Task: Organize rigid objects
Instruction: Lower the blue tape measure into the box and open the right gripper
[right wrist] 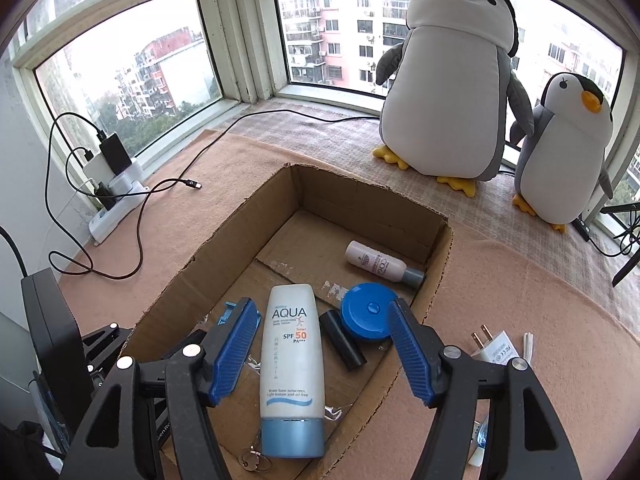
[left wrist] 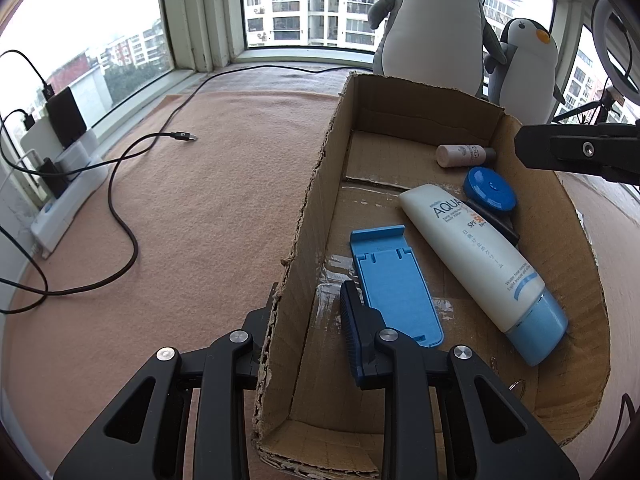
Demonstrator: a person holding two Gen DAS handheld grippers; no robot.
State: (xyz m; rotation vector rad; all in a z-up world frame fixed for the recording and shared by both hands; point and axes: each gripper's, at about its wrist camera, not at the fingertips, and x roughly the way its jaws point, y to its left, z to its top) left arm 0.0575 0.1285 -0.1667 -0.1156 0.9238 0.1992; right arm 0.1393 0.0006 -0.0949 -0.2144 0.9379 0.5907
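Note:
A cardboard box (left wrist: 316, 200) (right wrist: 224, 240) lies on the pink cloth. In it lie a white AQUA sunscreen tube (left wrist: 476, 264) (right wrist: 290, 360), a blue phone stand (left wrist: 394, 284) (right wrist: 227, 312), a blue round case (left wrist: 490, 189) (right wrist: 368, 316), a black cylinder (left wrist: 494, 220) (right wrist: 342, 340) and a small pale bottle (left wrist: 460, 155) (right wrist: 380, 265). My left gripper (left wrist: 308, 312) straddles the box's left wall, one finger inside by the stand, and looks shut on the wall. My right gripper (right wrist: 324, 324) is open and empty above the tube.
Two plush penguins (right wrist: 448, 80) stand behind the box by the window. A black cable (left wrist: 120, 200) (right wrist: 140, 216) crosses the cloth to a power strip (right wrist: 116, 208) at left. A white plug adapter (right wrist: 494, 346) and keys (right wrist: 254, 460) lie near the box.

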